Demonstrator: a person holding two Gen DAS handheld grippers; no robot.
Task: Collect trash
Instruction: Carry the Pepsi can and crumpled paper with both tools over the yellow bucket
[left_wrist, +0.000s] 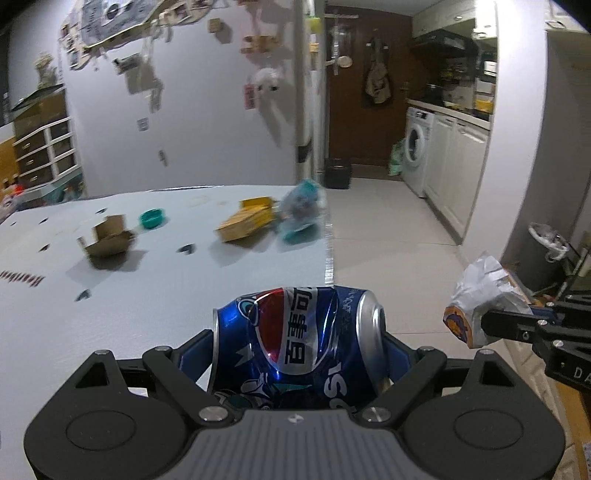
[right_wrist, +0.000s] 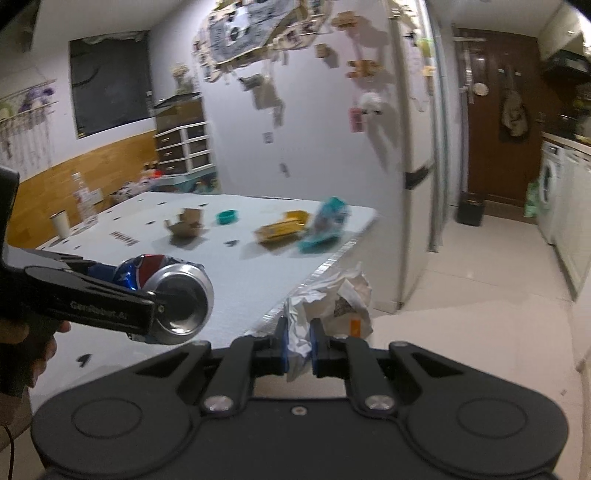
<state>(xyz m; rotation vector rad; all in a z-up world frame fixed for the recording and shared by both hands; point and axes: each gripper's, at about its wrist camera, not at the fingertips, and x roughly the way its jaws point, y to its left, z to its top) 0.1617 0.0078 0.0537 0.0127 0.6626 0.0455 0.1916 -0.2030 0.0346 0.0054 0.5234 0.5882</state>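
My left gripper (left_wrist: 299, 354) is shut on a dented blue Pepsi can (left_wrist: 299, 332), held sideways above the near edge of the white table (left_wrist: 110, 314). The can also shows in the right wrist view (right_wrist: 173, 291). My right gripper (right_wrist: 298, 343) is shut on a crumpled white paper wrapper (right_wrist: 332, 295), held off the table's right edge; the wrapper shows in the left wrist view (left_wrist: 480, 295). On the table lie a small brown cardboard box (left_wrist: 109, 242), a teal lid (left_wrist: 151, 218), a yellow carton (left_wrist: 247, 221) and a teal-and-clear plastic wrapper (left_wrist: 301, 210).
A bin lined with a white bag (left_wrist: 546, 243) stands on the floor at right. A fridge (left_wrist: 310, 92), a dark door (left_wrist: 365, 92), a small black bin (left_wrist: 338, 173) and a washing machine (left_wrist: 417, 147) lie beyond. A white cup (right_wrist: 61, 223) stands at the table's left.
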